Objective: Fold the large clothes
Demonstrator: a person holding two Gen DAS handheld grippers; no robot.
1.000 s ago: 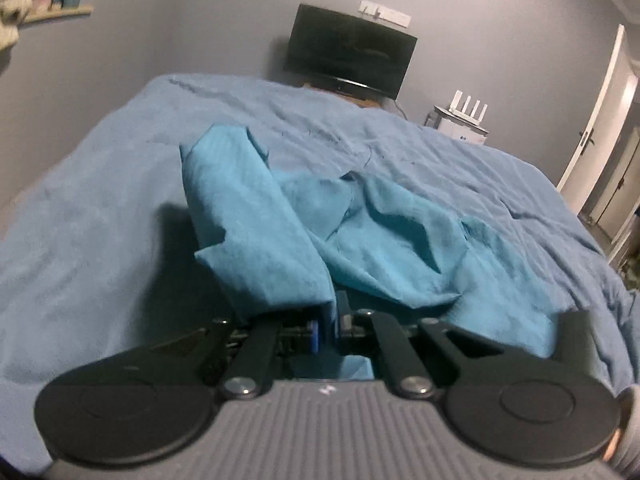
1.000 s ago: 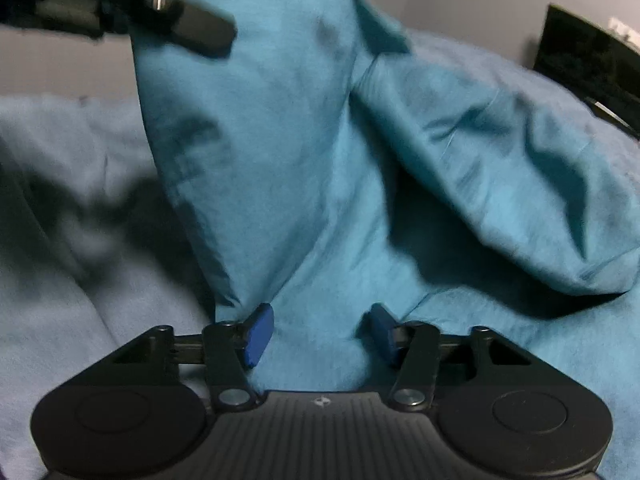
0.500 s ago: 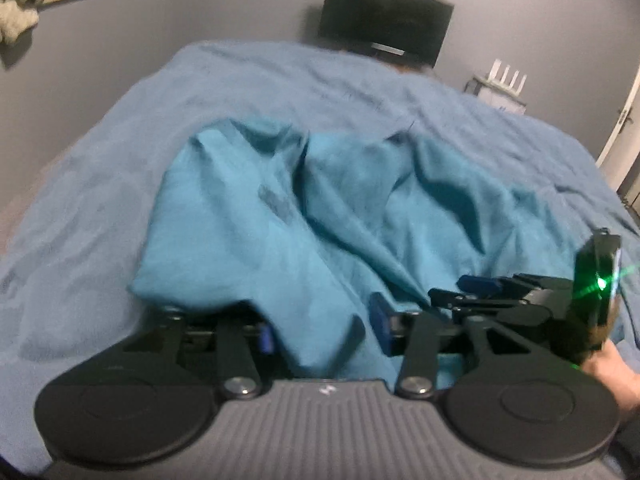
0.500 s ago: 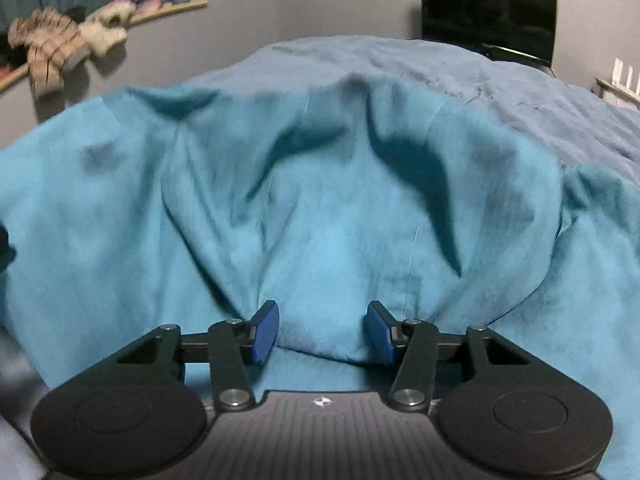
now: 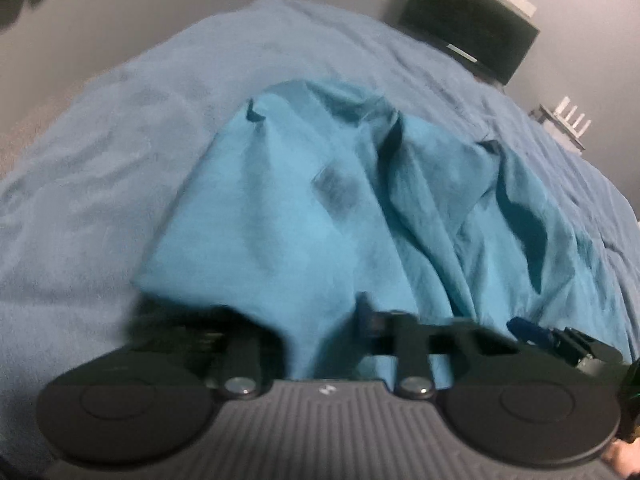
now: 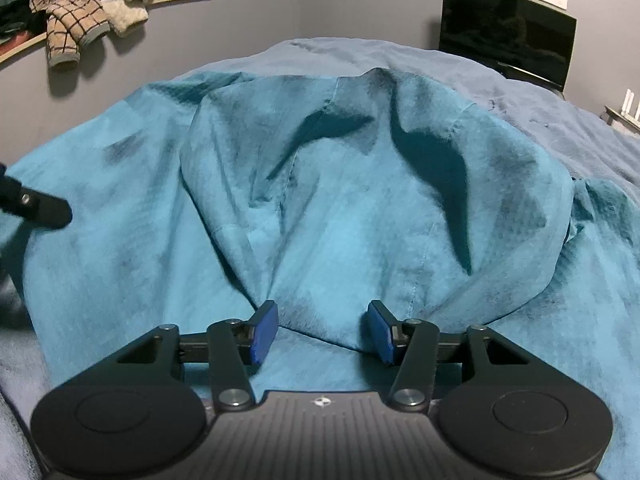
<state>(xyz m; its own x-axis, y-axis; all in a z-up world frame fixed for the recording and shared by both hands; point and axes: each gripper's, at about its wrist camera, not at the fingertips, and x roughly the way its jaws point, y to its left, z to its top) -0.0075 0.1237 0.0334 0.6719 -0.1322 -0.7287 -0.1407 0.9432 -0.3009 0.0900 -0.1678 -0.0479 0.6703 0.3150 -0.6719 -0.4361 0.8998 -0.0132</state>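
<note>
A large teal garment (image 5: 360,216) lies crumpled on the blue bed (image 5: 120,160); it also fills the right wrist view (image 6: 320,208). My left gripper (image 5: 316,320) is open, its jaws apart, with a fold of the garment draped between and over them; its left finger is hidden under cloth. My right gripper (image 6: 322,332) is open with blue pads (image 6: 264,332) spread, resting low over the garment's near edge. The right gripper's tip shows in the left wrist view (image 5: 532,330); part of the left gripper shows in the right wrist view (image 6: 36,208).
A black TV (image 6: 506,32) stands against the far wall, with a white router (image 5: 568,118) beside it. A shelf (image 6: 80,32) at upper left holds a checked garment and soft items. Grey walls surround the bed.
My left gripper has opened and let go of the garment, which dropped from lifted to lying on the bed. Both grippers have lowered toward its near edge; the right stayed open.
</note>
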